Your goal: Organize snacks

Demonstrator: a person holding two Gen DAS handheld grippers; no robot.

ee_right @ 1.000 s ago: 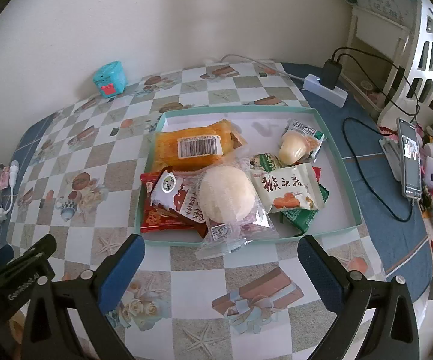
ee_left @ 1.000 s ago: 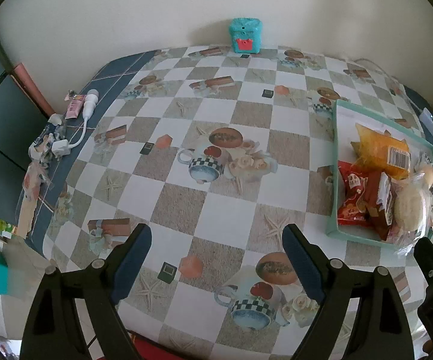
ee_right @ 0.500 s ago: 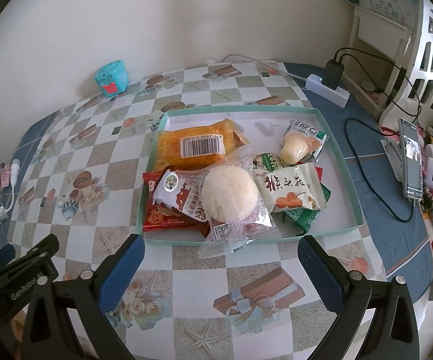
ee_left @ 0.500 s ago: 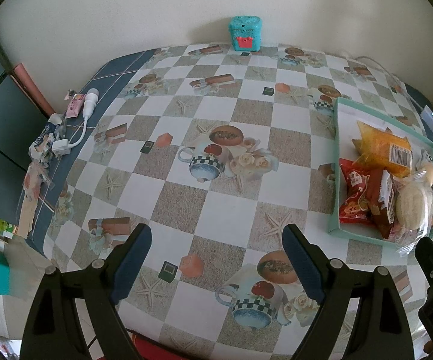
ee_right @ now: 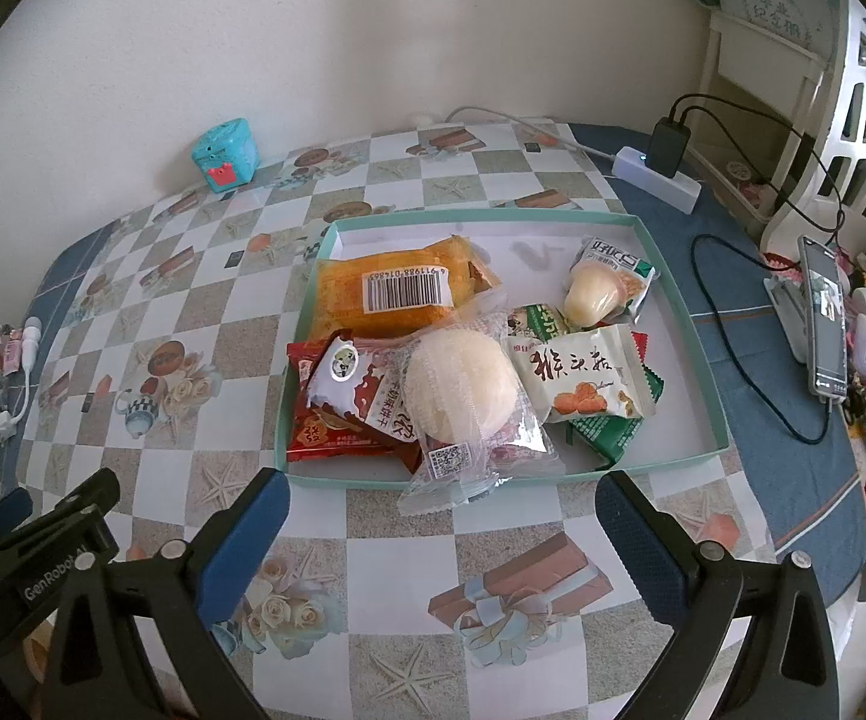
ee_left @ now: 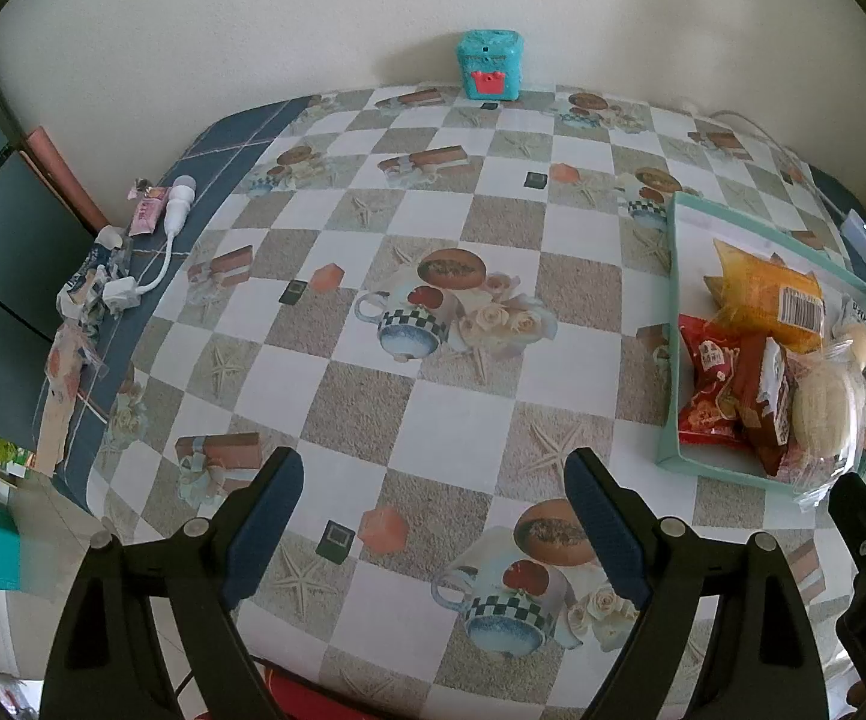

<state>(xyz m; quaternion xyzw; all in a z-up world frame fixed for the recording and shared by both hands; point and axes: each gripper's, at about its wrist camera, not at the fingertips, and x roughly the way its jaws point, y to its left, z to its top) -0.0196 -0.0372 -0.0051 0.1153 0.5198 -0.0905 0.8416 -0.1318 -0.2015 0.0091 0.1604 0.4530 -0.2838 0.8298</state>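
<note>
A shallow teal tray (ee_right: 682,324) on the checkered table holds several wrapped snacks: an orange pack (ee_right: 396,294), a red pack (ee_right: 336,408), a clear-wrapped white bun (ee_right: 463,393) overhanging the tray's front edge, a white pack (ee_right: 577,378), green packs (ee_right: 613,432) and a small pale snack (ee_right: 598,294). My right gripper (ee_right: 439,540) is open and empty, just in front of the tray. My left gripper (ee_left: 433,522) is open and empty over bare tablecloth, left of the tray (ee_left: 673,276).
A teal toy box (ee_left: 488,65) stands by the wall. A white cable and wrappers (ee_left: 132,264) lie at the table's left edge. A power strip with charger (ee_right: 664,165) and a phone on a stand (ee_right: 823,318) are at the right.
Both views have shifted slightly, so the grippers have drifted a little. Nothing was grasped or released, and the snacks have not moved.
</note>
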